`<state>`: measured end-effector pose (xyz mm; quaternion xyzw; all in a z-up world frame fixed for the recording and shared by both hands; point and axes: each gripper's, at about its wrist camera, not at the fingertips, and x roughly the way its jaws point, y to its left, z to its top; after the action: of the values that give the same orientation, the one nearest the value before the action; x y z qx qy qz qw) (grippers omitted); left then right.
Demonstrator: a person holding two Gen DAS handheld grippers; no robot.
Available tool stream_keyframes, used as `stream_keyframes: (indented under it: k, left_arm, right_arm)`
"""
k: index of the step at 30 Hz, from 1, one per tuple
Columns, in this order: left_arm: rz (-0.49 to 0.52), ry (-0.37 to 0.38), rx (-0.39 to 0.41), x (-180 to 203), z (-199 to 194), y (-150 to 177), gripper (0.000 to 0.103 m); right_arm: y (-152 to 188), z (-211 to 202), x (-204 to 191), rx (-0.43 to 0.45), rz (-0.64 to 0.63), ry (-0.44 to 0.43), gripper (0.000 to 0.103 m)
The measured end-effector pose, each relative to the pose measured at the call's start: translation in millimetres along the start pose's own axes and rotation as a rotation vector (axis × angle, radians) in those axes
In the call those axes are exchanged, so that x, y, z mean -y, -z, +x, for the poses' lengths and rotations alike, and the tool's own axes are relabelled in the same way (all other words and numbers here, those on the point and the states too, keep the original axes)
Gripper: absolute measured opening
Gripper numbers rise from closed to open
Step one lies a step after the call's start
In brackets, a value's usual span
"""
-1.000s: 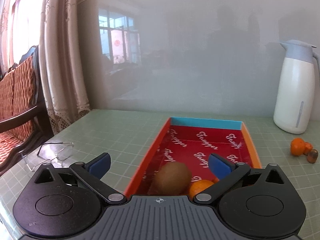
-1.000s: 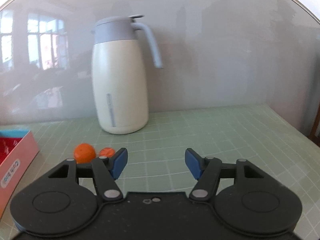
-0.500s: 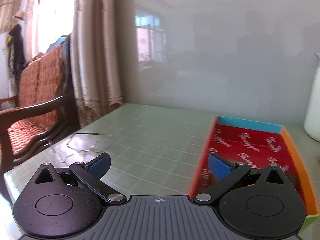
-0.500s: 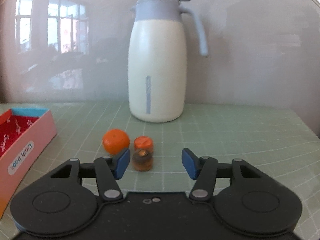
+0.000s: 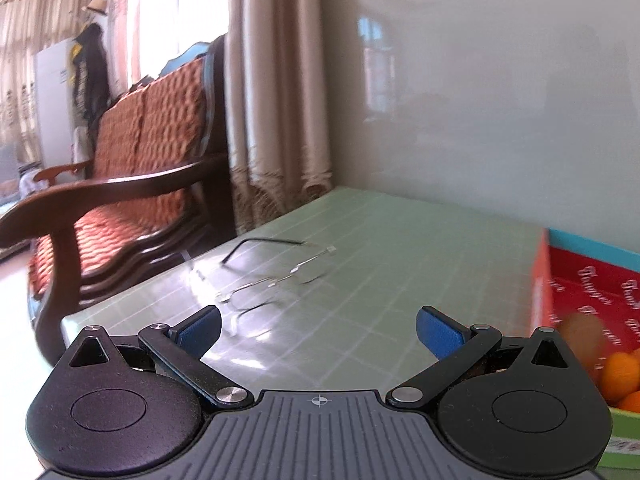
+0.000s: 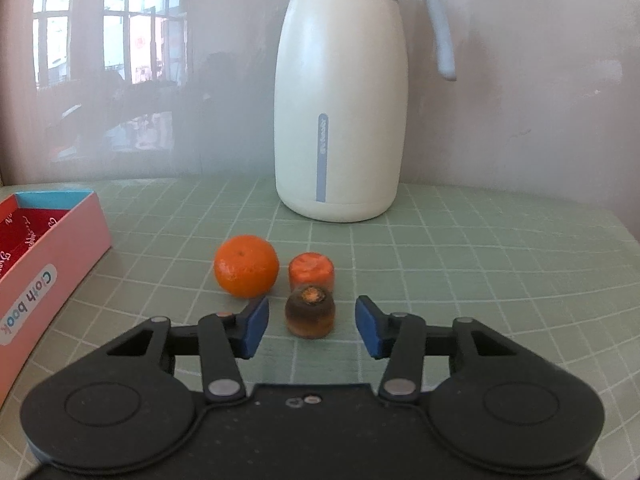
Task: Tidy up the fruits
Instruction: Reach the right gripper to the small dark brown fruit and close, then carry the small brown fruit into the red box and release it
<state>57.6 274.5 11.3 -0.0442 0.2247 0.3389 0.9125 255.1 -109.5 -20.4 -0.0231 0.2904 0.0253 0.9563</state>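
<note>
In the right wrist view a tangerine (image 6: 246,266) and two short carrot stubs lie on the green table: an orange stub (image 6: 311,272) and, nearer, a dark brownish stub (image 6: 310,311). My right gripper (image 6: 309,325) has the dark stub between its blue pads; its jaws are closing, with gaps still showing on both sides. The pink box (image 6: 52,256) with a red lining lies to the left. In the left wrist view my left gripper (image 5: 318,330) stands open over bare table; the box (image 5: 540,280) sits at the right edge, holding a kiwi (image 5: 580,330) and tangerines (image 5: 620,374).
A tall white jug (image 6: 340,108) with a grey lid stands behind the fruit by the wall. Wire-framed glasses (image 5: 272,280) lie on the table ahead of the left gripper, near the table's left edge. A wooden bench (image 5: 132,184) with orange cushions stands beyond it, beside curtains.
The left gripper has swung left, from over the box to the glasses and bench. The right gripper has moved in on the fruit, narrowed its jaws and come around the dark stub.
</note>
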Motion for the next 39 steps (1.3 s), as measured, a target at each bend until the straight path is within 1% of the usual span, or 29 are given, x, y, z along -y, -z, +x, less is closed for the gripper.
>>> stream_keyframes:
  k: [3,8,12,17,23,26,33,35,39]
  left_arm:
    - [-0.026,-0.021,-0.012,-11.9,5.6,0.4,0.103]
    - [-0.058,-0.028,-0.021,-21.1,8.6,1.4,0.103]
    - [-0.059,-0.019,-0.012,-21.4,6.4,0.6,0.103]
    - [-0.056,-0.009,-0.013,-21.5,4.4,0.2,0.103]
    - [-0.050,-0.010,-0.002,-24.2,0.8,-1.6,0.103]
    - [-0.045,-0.011,-0.005,-25.2,0.9,-1.8,0.103]
    - [-0.034,-0.016,-0.006,-28.8,-0.5,-1.7,0.103]
    - [-0.037,-0.018,-0.005,-31.0,-0.3,-1.8,0.103]
    - [-0.039,-0.019,-0.006,-34.4,0.5,-1.6,0.103]
  right_arm:
    - [-1.1,7.9,-3.2,-0.029,-0.011,0.006,0.028]
    - [-3.8,6.5,-3.3,-0.032,-0.006,0.002,0.028]
    - [-9.2,-9.8,-10.4,0.008,-0.021,-0.010,0.028]
    - [-14.6,-32.6,-23.7,0.048,-0.035,-0.044,0.028]
    - [-23.6,-49.9,-35.4,0.078,-0.041,-0.085,0.028]
    - [-27.9,-56.1,-49.6,0.095,-0.045,-0.121,0.028]
    - [-27.7,-63.1,-101.9,0.114,-0.100,-0.222,0.028]
    - [-26.7,-63.6,-117.0,0.116,-0.124,-0.242,0.028]
    - [-23.4,-65.8,-135.3,0.117,-0.147,-0.277,0.028]
